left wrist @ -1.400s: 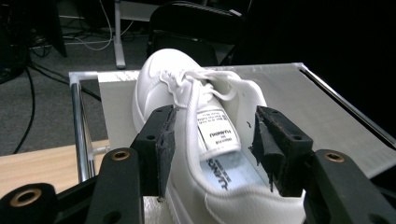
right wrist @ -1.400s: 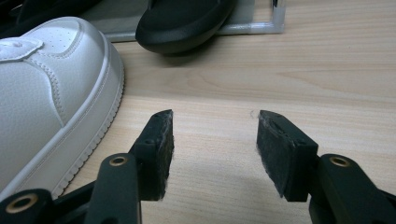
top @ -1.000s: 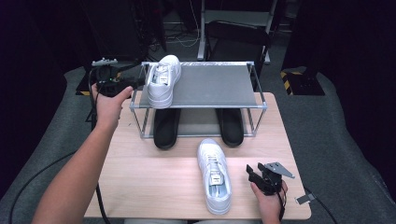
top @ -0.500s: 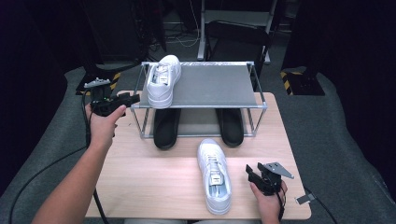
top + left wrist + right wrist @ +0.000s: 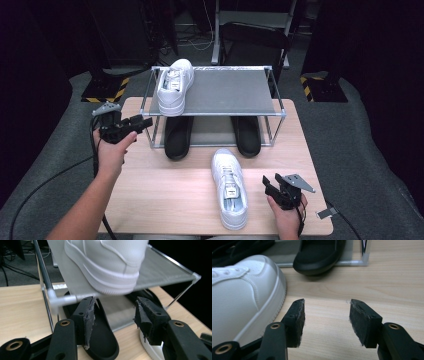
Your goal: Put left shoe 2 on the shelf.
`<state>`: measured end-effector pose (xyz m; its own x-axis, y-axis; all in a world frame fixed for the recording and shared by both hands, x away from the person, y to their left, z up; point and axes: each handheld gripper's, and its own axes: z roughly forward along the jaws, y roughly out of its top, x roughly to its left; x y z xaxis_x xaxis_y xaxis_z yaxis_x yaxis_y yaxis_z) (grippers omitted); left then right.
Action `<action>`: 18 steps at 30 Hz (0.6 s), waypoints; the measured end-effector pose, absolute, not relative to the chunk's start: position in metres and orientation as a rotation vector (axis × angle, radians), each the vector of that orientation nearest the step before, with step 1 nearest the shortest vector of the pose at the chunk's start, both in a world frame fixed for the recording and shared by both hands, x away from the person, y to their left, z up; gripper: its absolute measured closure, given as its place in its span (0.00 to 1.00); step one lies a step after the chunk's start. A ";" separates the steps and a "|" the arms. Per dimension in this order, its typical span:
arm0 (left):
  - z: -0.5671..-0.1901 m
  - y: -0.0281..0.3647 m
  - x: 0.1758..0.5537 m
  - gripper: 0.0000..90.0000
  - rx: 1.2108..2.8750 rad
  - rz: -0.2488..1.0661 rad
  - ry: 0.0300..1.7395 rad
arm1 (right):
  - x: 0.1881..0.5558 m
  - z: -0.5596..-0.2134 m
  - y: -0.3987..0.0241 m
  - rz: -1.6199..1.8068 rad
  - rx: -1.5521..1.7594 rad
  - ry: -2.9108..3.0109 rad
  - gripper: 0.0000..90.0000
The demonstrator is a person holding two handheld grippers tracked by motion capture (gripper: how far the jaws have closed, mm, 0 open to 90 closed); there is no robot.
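- We see the left gripper point(image 5: 142, 122) held just off the left front corner of the shoe rack point(image 5: 220, 114), its fingers point(image 5: 87, 317) spread apart with nothing between them.
- In the left gripper view those fingers point at the rack's corner post, and the heel of the white sneaker on the rack point(image 5: 110, 265) hangs slightly over the shelf edge right above them, not touched by either finger.
- This sneaker point(image 5: 175, 87) sits at the left end of the grey mesh top shelf, heel toward us and toe toward the far side. It is a plain white low-top with a thick white sole, white laces and stitched side panels; we can make out a small label on the tongue but cannot read it.
- The right gripper point(image 5: 270, 186) rests low over the worktop point(image 5: 165, 195) near its front right corner, fingers point(image 5: 295, 320) likewise apart and holding nothing; only bare wood lies between them in the right gripper view.
- Just beside it, to its left, lies the second white sneaker point(image 5: 230, 187) on the worktop, a match for the first, toe toward the rack and heel at the front edge. Its rounded white toe shows close to the left finger in the right gripper view point(image 5: 242, 297), with a clear gap between them.
- Under the rack's shelf stand two black slippers point(image 5: 177, 137), one left and one right point(image 5: 248, 135), their toes poking out toward us.
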<state>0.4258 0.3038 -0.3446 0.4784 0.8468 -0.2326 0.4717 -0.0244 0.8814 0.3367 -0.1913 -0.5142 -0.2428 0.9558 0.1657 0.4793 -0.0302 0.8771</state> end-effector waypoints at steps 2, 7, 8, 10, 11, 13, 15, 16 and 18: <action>-0.355 0.299 0.420 0.54 1.679 0.447 1.145 | 0.335 -0.511 -0.190 1.225 1.485 1.747 0.51; -0.383 0.293 0.407 0.54 1.694 0.404 1.147 | 0.333 -0.506 -0.186 1.239 1.456 1.768 0.50; -0.390 0.290 0.404 0.55 1.695 0.422 1.143 | 0.333 -0.504 -0.184 1.244 1.449 1.770 0.51; -0.398 0.289 0.399 0.55 1.705 0.428 1.133 | 0.330 -0.501 -0.181 1.220 1.407 1.790 0.51; -0.401 0.288 0.398 0.55 1.701 0.424 1.134 | 0.330 -0.500 -0.180 1.212 1.386 1.799 0.52; -0.408 0.286 0.396 0.55 1.702 0.410 1.134 | 0.332 -0.499 -0.178 1.210 1.389 1.820 0.56; -0.414 0.285 0.394 0.55 1.699 0.410 1.136 | 0.332 -0.498 -0.179 1.220 1.382 1.839 0.59; -0.417 0.285 0.392 0.55 1.696 0.411 1.137 | 0.332 -0.497 -0.178 1.223 1.384 1.842 0.60; -0.422 0.286 0.389 0.55 1.688 0.409 1.137 | 0.331 -0.497 -0.174 1.210 1.374 1.859 0.62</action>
